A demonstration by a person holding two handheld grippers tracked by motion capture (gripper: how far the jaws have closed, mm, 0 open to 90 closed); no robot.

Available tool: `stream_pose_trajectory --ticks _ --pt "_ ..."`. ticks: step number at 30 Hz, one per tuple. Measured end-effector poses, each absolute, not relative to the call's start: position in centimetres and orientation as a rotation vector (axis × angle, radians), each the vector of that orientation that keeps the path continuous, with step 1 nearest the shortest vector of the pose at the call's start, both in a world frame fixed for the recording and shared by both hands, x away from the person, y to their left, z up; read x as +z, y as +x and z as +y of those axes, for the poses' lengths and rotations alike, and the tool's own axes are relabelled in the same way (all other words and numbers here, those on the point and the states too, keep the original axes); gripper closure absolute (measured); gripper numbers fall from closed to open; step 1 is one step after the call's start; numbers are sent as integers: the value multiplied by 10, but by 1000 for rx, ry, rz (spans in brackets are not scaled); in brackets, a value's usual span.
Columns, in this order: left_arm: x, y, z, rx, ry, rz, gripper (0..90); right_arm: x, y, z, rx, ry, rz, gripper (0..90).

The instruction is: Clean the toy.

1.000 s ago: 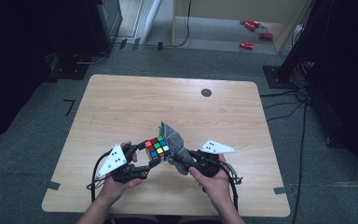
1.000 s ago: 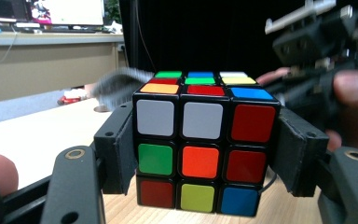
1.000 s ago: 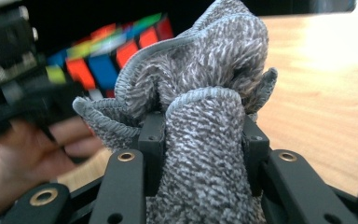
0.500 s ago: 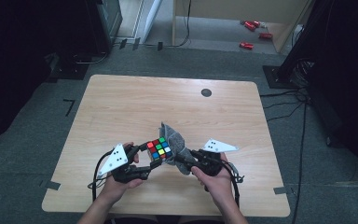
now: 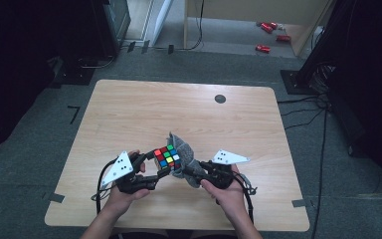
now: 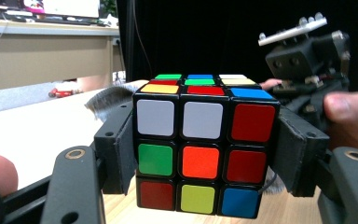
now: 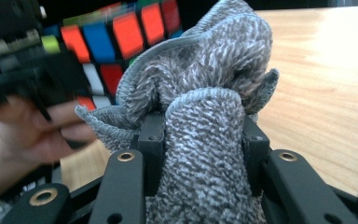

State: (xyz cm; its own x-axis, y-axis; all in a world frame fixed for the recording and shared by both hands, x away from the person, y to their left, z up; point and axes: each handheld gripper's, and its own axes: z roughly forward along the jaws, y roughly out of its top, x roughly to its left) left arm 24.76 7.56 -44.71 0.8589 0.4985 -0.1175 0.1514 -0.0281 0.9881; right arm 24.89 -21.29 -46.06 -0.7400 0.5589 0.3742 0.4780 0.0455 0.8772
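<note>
The high view looks forward and down over the whole desk (image 5: 129,114) from the person's side. Each gripper view sits low and very close behind its own fingers. All three share the Rubik's cube (image 5: 166,156) and the grey cloth (image 7: 205,107).

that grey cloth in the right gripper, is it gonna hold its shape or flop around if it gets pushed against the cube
Probably floppy: the grey cloth is bunched and folded between the right gripper jaws, its free edges curling loosely. It looks knitted and soft, so it should give against the cube rather than shove it. Its coarse weave likely grips, not slides.
</note>
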Motion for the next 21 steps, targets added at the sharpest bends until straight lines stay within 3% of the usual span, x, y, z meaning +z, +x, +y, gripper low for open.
stream_pose_trajectory --ticks 7,14,21 --pt "-448 250 75 277 1590 538 338 -442 242 -219 1891 1020 2109 629" --pt "-448 256 88 274 1456 675 337 -465 243 -202 1849 1065 2226 627" --pt "-452 252 75 269 1488 654 339 -470 230 -165 1791 939 2333 631"
